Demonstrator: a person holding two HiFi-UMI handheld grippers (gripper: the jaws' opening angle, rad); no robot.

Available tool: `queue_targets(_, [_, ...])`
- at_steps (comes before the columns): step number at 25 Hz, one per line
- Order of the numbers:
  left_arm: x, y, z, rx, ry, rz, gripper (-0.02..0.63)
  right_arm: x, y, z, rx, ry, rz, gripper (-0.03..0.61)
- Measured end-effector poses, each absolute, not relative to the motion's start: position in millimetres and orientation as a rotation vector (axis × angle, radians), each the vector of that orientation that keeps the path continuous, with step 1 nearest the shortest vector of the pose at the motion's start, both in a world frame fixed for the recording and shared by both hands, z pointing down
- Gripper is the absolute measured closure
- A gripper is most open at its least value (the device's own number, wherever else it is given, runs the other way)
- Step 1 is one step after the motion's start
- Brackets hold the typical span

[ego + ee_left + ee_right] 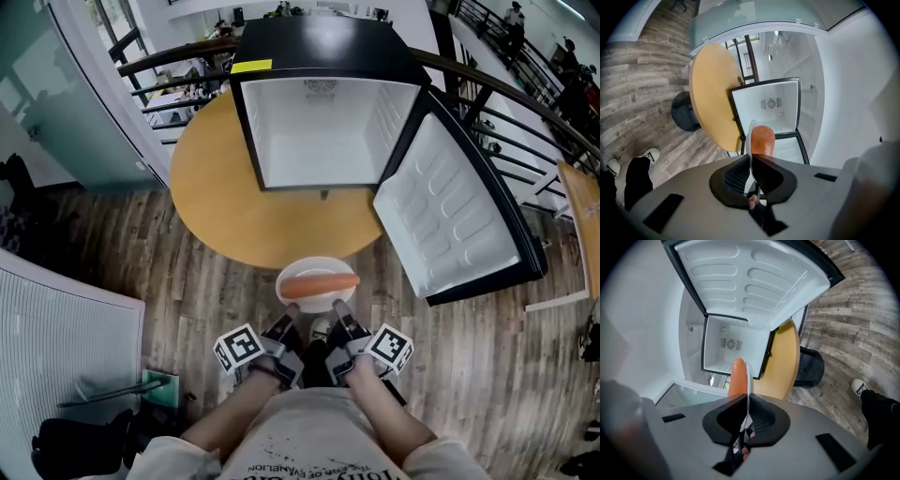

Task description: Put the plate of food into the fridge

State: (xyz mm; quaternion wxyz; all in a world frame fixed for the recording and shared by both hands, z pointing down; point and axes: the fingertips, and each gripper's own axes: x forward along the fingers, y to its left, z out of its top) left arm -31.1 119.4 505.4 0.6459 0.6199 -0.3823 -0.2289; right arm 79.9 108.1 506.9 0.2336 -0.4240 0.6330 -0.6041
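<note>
A white plate (317, 269) with an orange sausage-shaped food (320, 284) on it hangs in the air just in front of the round table. My left gripper (292, 325) is shut on the plate's near left rim and my right gripper (339, 312) is shut on its near right rim. The left gripper view shows the plate (750, 140) edge-on between the jaws with the food (762, 139) beside it. In the right gripper view the plate (748, 385) and food (736, 377) appear the same way. The small black fridge (323, 42) stands on the table, its door (450, 208) swung open to the right and its white inside (323, 136) bare.
The round wooden table (214, 192) carries the fridge. A railing (525, 103) curves behind and to the right. A white ribbed panel (52, 328) and dark items lie on the wooden floor at left. Another wooden surface (583, 211) sits at far right.
</note>
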Motion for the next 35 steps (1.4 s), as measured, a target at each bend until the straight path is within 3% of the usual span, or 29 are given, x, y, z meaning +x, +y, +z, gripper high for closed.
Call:
queue_targets(11, [0.2,30.5,497.8,1.405,-0.901,-0.557,0.581,109.7,13.6,497.1,-1.125,1.776,-1.689,0.546])
queue_targets(35, [-42.6,-43.7,506.8,1.395,-0.830,-0.472,0.581,67.6,-51.0,507.3,-1.212,1.684,-1.664,0.546])
